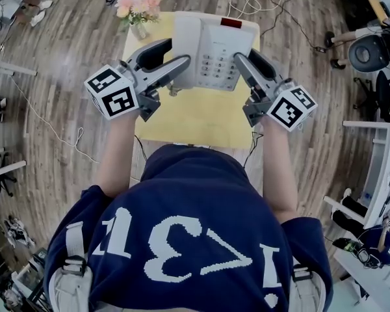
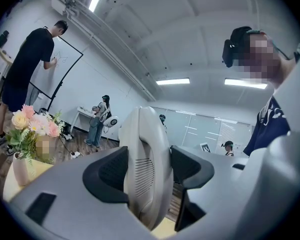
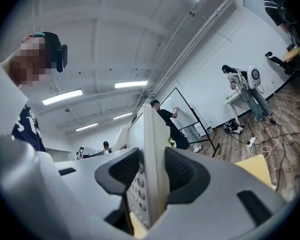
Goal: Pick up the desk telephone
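Hanging over the far half of the yellow table [image 1: 195, 119], the desk telephone [image 1: 211, 51] is pinched from both sides, so it's basically a two-handed carry. It's an off-white set with the handset [image 1: 185, 44] lying along its left side, a keypad [image 1: 214, 67] toward the right and a small red patch [image 1: 232, 23] at the top edge. The left gripper [image 1: 177, 52] has its jaws part open and clamped on the handset side; in the left gripper view the dark pads [image 2: 110, 171] press against both faces of the rounded shell [image 2: 147, 169], with a sliver of yellow tabletop showing underneath. The right gripper [image 1: 244, 54] does the same on the opposite edge; in the right gripper view its jaws stand part open around the thin slab of the body [image 3: 152, 154], pads touching each face, with rows of buttons [image 3: 137, 189] visible on the near side. Both grippers point roughly level, toward each other. A vase of pink and cream flowers [image 1: 140, 8] sits at the table's far left corner, just beside the phone. White cables [image 1: 253, 2] trail over the wooden floor [image 1: 71, 44] beyond the table. Off in the background someone [image 2: 32, 64] stands writing at a whiteboard [image 2: 65, 69].
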`<control>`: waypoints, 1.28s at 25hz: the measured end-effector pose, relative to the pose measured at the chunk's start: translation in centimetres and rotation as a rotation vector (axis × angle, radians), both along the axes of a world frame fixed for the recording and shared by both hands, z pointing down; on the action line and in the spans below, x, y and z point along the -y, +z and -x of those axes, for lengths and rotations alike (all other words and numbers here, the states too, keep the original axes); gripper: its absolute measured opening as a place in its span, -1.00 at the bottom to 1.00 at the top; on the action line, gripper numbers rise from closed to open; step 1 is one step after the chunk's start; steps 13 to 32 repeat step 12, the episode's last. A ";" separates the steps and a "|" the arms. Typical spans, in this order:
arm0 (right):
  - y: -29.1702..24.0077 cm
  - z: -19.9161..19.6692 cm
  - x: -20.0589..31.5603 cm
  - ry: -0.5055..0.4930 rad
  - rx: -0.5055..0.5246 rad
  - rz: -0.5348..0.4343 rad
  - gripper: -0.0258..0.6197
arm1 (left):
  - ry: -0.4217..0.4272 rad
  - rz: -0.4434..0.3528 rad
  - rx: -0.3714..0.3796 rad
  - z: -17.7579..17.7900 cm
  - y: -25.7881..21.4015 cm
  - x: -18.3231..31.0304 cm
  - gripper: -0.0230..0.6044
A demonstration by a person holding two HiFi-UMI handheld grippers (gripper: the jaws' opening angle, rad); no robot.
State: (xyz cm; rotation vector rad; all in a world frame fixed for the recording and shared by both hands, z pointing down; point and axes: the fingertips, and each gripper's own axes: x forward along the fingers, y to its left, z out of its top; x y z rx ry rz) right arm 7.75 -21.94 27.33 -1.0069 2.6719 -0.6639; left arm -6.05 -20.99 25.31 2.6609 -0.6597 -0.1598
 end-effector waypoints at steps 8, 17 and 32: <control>1.2 -1.9 0.0 -0.007 -0.001 0.003 -0.38 | 0.002 0.011 0.032 -2.1 1.2 0.0 -0.03; 2.9 -0.9 -0.1 -0.009 0.001 0.008 -0.39 | 0.009 0.003 0.054 -1.1 2.6 -0.1 -0.03; 2.9 -0.9 -0.1 -0.009 0.001 0.008 -0.39 | 0.009 0.003 0.054 -1.1 2.6 -0.1 -0.03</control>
